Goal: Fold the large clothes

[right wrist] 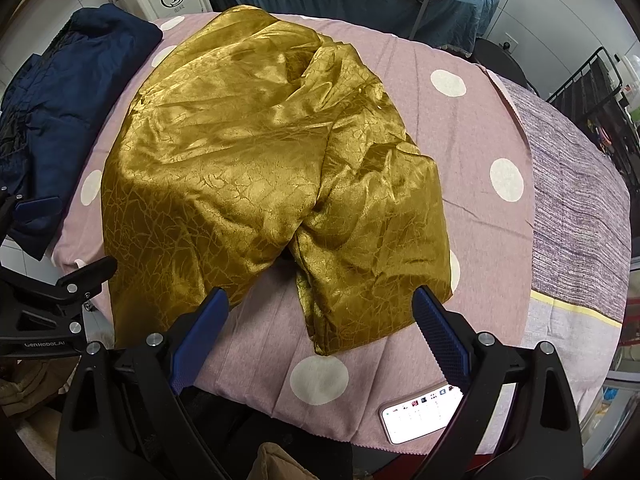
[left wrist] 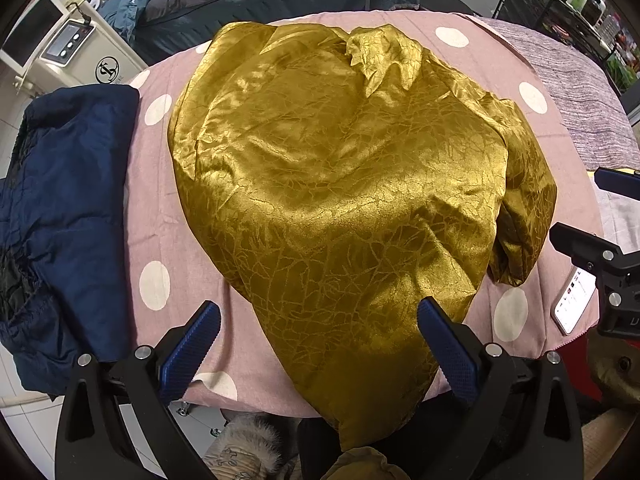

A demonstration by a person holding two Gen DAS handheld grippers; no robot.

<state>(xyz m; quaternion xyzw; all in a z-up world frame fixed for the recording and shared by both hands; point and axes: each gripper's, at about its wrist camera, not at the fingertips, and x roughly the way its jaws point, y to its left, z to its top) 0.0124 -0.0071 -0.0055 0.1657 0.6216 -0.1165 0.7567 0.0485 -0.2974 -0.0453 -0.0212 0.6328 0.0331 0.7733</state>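
Left wrist view. The shiny gold satin garment with a crackle pattern point(left wrist: 332, 184) is seen spread over the middle of the bench covered with a pink cloth with cream polka dots point(left wrist: 160, 208). One sleeve point(left wrist: 524, 208) is folded along the garment's right side, and the near hem hangs over the bench's front edge. The left tongs point(left wrist: 320, 320) are held released, blue ribbed pads wide apart, nothing between them; the right-hand pad point(left wrist: 444, 340) is seen over the garment's near edge, though contact cannot be told. A folded dark navy padded jacket point(left wrist: 68, 216) is noted at the left end of the bench, apart from the gold garment. A lit white smartphone point(left wrist: 574, 300) lies at the right edge, partly hidden by the right tongs point(left wrist: 600, 216). A cream machine with a small screen point(left wrist: 60, 52) stands beyond the bench at left.

Right wrist view. The gold garment point(right wrist: 248, 168) is seen from its right side, the sleeve point(right wrist: 372, 240) lying nearest. The right tongs point(right wrist: 320, 300) are released, pads wide apart, poised above the pink cloth point(right wrist: 472, 128) just short of the sleeve's cuff end; nothing is gripped. The smartphone point(right wrist: 416, 416) lies near the front edge. The navy jacket point(right wrist: 64, 92) is at far left; the left tongs point(right wrist: 60, 236) enter at the left edge. A purple-grey striped cloth point(right wrist: 576, 216) covers the right end.
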